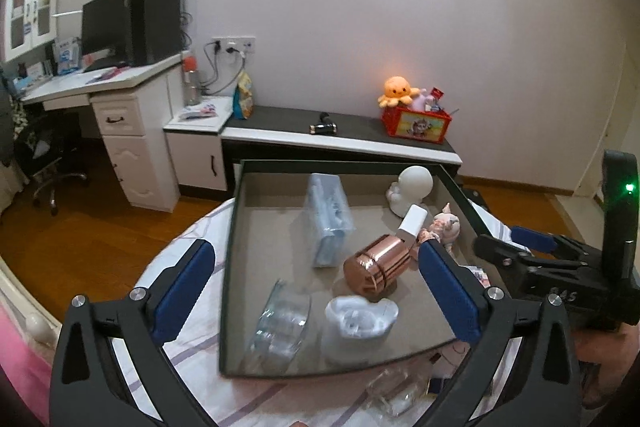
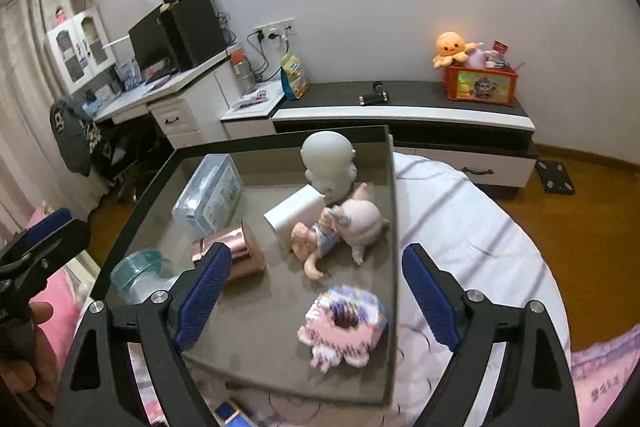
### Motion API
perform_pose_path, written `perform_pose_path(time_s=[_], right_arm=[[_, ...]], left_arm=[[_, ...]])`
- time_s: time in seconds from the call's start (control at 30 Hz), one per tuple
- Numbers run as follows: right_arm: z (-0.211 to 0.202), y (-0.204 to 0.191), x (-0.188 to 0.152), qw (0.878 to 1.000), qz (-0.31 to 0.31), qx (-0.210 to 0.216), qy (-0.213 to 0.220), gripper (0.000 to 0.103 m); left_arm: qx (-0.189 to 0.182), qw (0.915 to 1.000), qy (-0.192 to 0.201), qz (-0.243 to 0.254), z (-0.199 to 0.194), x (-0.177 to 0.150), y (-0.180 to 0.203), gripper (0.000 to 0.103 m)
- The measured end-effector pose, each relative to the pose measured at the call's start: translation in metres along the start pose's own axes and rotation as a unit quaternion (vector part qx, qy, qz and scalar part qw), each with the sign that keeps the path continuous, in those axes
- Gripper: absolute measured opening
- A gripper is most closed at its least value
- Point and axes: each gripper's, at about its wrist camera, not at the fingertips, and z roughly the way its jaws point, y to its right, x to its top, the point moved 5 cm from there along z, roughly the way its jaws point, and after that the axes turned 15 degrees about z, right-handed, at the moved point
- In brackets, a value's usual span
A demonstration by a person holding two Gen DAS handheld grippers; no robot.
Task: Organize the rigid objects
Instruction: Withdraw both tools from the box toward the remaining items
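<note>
A shallow dark-rimmed box [image 1: 236, 227] [image 2: 394, 211] lies on a round bed. In it are a copper cylinder [image 1: 378, 265] [image 2: 236, 253], a clear plastic case [image 1: 328, 217] [image 2: 208, 197], a white round-headed figure [image 1: 412, 189] [image 2: 330, 163], a white block [image 1: 414, 221] [image 2: 294, 217], a pink doll [image 1: 444, 225] [image 2: 348, 227], a clear glass cup [image 1: 280, 321] [image 2: 138, 269] and a white holder [image 1: 360, 315]. A blurred pink block toy [image 2: 342, 325] lies in the box between my right fingers. My left gripper [image 1: 316, 291] is open over the box. My right gripper [image 2: 314, 297] is open and empty.
A low black-and-white cabinet [image 1: 340, 139] [image 2: 400, 113] stands behind the bed with a red toy box [image 1: 416, 123] [image 2: 480, 85] and a small dumbbell [image 1: 323, 127] on it. A white desk [image 1: 96, 83] stands at left. A clear object [image 1: 396, 391] lies on the bed in front of the box.
</note>
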Motion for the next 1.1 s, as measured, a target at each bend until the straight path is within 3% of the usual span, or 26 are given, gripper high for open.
perform_pose_path(time_s=[0.67, 1.1], right_arm=[[-0.126, -0.012, -0.062, 0.997, 0.019, 0.018, 0.068, 0.09], [-0.176, -0.03, -0.118, 0.997, -0.011, 0.019, 0.075, 0.09]], left_arm=[[0.044, 0.9989, 0.012, -0.001, -0.117, -0.052, 0.006, 0.103], [0.04, 0.9991, 0.008, -0.005, -0.162, -0.096, 0.021, 0.103]])
